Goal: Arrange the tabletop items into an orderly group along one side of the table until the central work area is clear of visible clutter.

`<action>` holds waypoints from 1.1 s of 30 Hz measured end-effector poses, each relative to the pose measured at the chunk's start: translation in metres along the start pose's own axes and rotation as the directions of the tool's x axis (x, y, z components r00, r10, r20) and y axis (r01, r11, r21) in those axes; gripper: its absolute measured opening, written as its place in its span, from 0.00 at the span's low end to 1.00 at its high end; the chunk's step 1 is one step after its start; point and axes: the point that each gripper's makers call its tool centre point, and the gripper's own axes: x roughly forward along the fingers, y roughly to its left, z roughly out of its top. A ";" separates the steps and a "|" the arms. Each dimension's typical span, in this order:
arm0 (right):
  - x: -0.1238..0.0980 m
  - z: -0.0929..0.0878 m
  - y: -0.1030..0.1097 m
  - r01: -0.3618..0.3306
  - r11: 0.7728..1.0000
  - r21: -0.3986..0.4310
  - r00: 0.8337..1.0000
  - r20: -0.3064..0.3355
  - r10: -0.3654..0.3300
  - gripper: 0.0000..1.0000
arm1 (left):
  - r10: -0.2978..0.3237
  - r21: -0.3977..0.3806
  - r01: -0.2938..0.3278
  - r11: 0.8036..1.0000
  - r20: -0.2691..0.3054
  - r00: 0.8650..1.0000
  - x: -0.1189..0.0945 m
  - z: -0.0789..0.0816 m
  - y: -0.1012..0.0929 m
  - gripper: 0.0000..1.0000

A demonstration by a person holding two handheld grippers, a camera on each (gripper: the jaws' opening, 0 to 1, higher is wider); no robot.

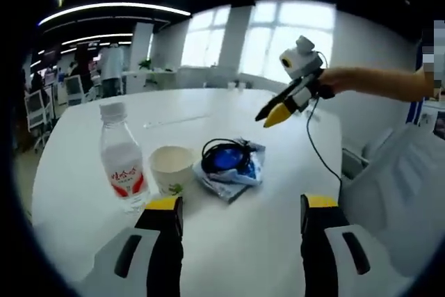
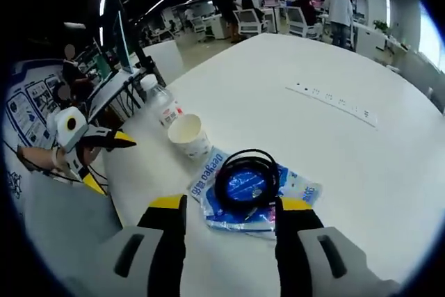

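On glossy white table [image 2: 361, 172] | crinkled blue packet [image 2: 254, 196]; coiled black cable [image 2: 247, 179]; paper cup [image 2: 188, 133]

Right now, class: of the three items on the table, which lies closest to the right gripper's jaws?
The blue packet with the black cable coil, lying flat just beyond the right gripper; the paper cup and water bottle stand upright farther off.

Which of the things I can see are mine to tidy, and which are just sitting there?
To tidy:
water bottle
paper cup
blue packet with the coiled black cable on it

Leave alone:
white power strip
office chairs and people beyond the table
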 end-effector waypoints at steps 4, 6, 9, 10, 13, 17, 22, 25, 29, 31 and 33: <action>-0.008 -0.006 0.001 0.016 1.000 0.011 1.000 0.011 -0.016 0.47 | -0.012 0.007 0.012 1.000 -0.008 1.000 0.004 0.004 -0.007 0.65; -0.011 -0.007 0.000 0.021 1.000 0.015 1.000 0.014 -0.021 0.46 | -0.017 0.014 0.017 1.000 -0.015 1.000 0.007 0.007 -0.012 0.64; -0.015 -0.008 0.003 0.015 0.999 0.030 1.000 0.026 -0.016 0.43 | -0.027 0.023 0.027 0.999 -0.011 1.000 0.012 0.014 -0.018 0.63; -0.016 -0.009 0.004 0.017 0.999 0.047 0.999 0.029 -0.018 0.41 | -0.029 0.036 0.030 0.999 -0.017 0.999 0.013 0.015 -0.020 0.62; -0.018 -0.011 0.006 0.011 0.998 0.054 0.999 0.043 -0.013 0.41 | -0.042 0.057 0.043 0.997 -0.022 0.999 0.021 0.023 -0.024 0.62; -0.018 -0.018 0.008 0.002 0.998 0.068 0.999 0.046 -0.005 0.40 | -0.049 0.087 0.051 0.995 -0.024 0.999 0.033 0.036 -0.025 0.60; -0.015 -0.028 0.009 -0.010 0.994 0.107 0.999 0.050 0.005 0.36 | -0.041 0.124 0.046 0.991 -0.040 0.998 0.054 0.047 -0.023 0.58; -0.012 -0.033 0.008 -0.018 0.987 0.162 0.997 0.071 0.007 0.36 | -0.034 0.114 0.039 0.993 -0.046 0.998 0.068 0.052 -0.018 0.57; -0.010 -0.038 0.005 -0.003 0.979 0.205 0.997 0.078 -0.013 0.36 | -0.038 0.105 0.044 0.994 -0.058 0.998 0.086 0.057 -0.012 0.56; -0.009 -0.040 0.004 0.004 0.976 0.216 0.996 0.083 -0.023 0.35 | -0.052 0.107 0.058 0.993 -0.053 0.997 0.092 0.063 -0.012 0.56; -0.009 -0.039 0.003 0.012 0.968 0.252 0.994 0.101 -0.038 0.35 | -0.055 0.116 0.061 0.991 -0.054 0.997 0.099 0.069 -0.011 0.56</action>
